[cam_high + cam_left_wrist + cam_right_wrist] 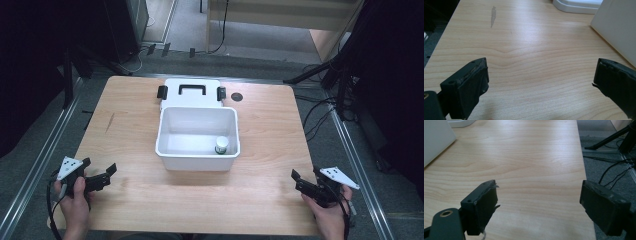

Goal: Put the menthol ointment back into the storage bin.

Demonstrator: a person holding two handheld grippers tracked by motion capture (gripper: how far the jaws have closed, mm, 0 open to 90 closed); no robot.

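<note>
I hold my left gripper [100, 172] and right gripper [305, 179] low over the near corners of the wooden table [135, 130], both with jaws spread wide on nothing. Between them, farther back, sits the open white box [196, 150]; a small dark-capped bottle [221, 145] stands in its near right corner, and its lid [191, 92] lies just behind it.

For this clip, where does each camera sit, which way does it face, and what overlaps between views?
High view: above the person's side, facing forward and down on the table; white bin, small bottle, lid, both hands, left gripper, right gripper.
Left gripper view: looks along its open jaws over bare wood; bin wall at right.
Right gripper view: looks along its open jaws toward the table's edge and floor cables.
Shared: both gripper views catch the bin and table.
</note>
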